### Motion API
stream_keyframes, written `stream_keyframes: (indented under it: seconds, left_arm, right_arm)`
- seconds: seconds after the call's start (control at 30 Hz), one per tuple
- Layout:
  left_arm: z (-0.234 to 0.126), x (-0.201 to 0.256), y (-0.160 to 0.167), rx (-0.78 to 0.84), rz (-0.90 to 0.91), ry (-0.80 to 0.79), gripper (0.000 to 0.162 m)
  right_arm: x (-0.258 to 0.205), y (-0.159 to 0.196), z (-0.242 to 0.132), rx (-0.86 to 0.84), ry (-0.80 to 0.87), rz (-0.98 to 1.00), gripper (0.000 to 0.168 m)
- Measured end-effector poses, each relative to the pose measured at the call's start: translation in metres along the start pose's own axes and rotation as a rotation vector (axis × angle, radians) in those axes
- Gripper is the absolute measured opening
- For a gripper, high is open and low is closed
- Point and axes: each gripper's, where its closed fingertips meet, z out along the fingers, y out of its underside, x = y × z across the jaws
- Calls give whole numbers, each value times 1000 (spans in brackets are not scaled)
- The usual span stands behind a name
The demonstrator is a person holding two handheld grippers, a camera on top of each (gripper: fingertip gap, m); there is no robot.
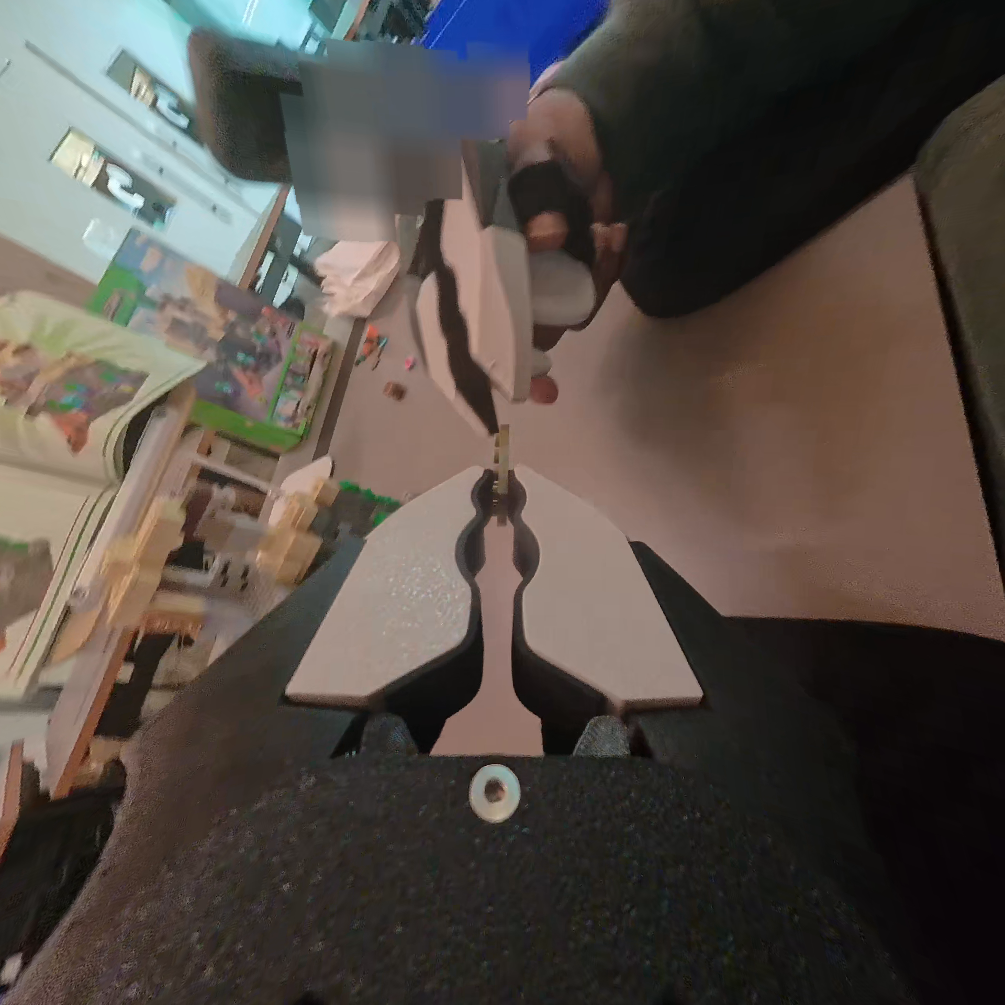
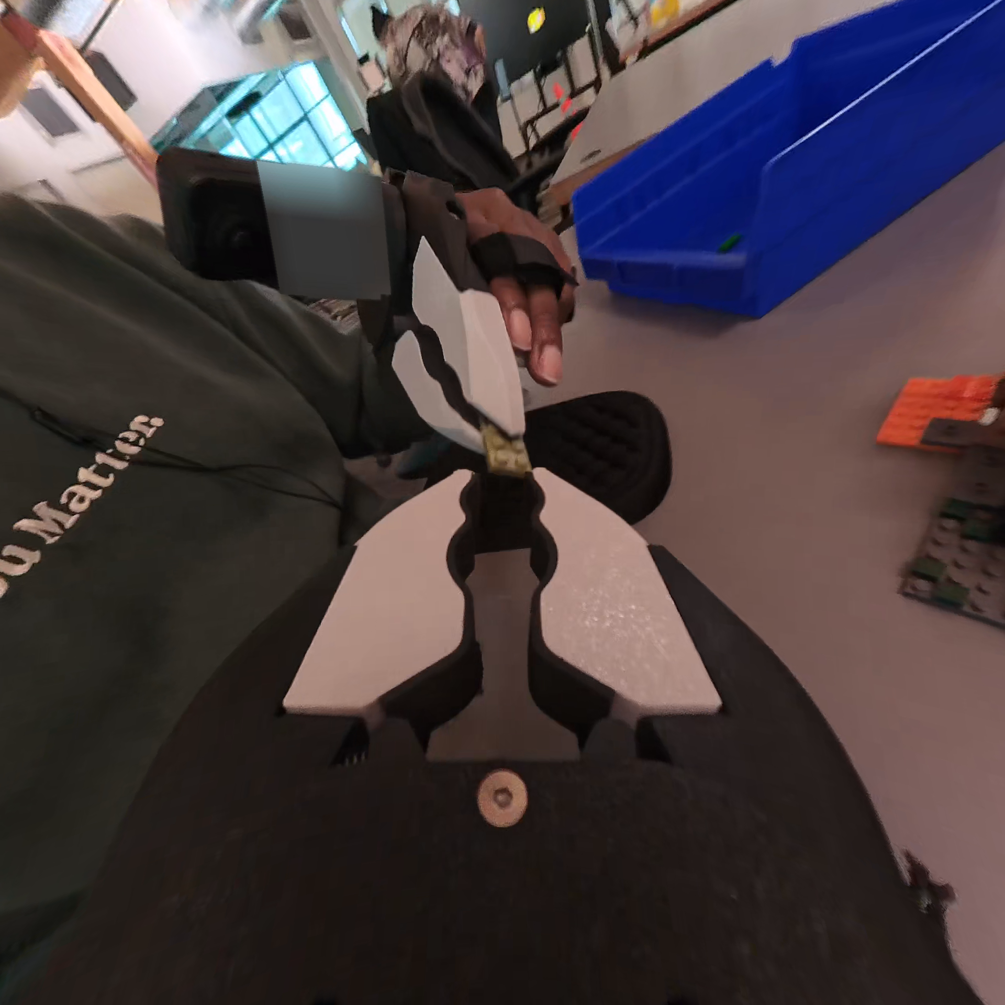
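Note:
A small olive-tan toy brick plate (image 1: 503, 478) is pinched edge-on between my left gripper's (image 1: 499, 478) fingertips, above a grey table (image 1: 761, 435). My right gripper (image 1: 492, 429), held by a hand in a fingerless glove, comes down from above and meets the plate's far end. In the right wrist view the plate (image 2: 508, 457) shows its studded face. The left gripper (image 2: 492, 435) holds its upper end. My right gripper (image 2: 503, 476) has its jaws narrowed around the plate's lower end, with the pads against its sides.
A blue bin (image 2: 788, 190) stands at the back right of the table. An orange plate (image 2: 935, 413) and a grey-green baseplate (image 2: 957, 565) lie at the right. Toy set boxes (image 1: 234, 337), a tan brick build (image 1: 293, 533) and loose pieces (image 1: 380, 348) sit at the left. A dark sweatshirt fills the left. Left and right tips are no more than a few centimetres apart. Both grippers' tips are roughly 15 cm from the grey-green baseplate (image 2: 957, 565).

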Motion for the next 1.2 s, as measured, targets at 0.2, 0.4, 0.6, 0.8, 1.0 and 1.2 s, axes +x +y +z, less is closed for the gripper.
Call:
stream_keyframes:
  seconds: [0.2,0.4,0.6,0.8,1.0,1.2]
  left_arm:
    - [-51,-64,60,-204,-209,-283,5]
    - [-122,-104,170,-529,-553,-548,5]
    - [-152,-98,224,-662,-756,-619,8]
    - [-152,-102,217,-602,-749,-663,20]
    - [-113,-98,130,-334,-536,-528,17]
    - [-48,-53,53,-137,-322,-269,19]
  right_arm:
    - [38,28,9,-175,268,-90,21]
    - [67,71,28,-472,439,-233,25]
    - [75,79,39,-581,495,-348,24]
    - [71,77,35,-556,482,-338,10]
    - [63,57,24,-404,435,-235,9]
    - [48,26,14,-192,340,-121,8]
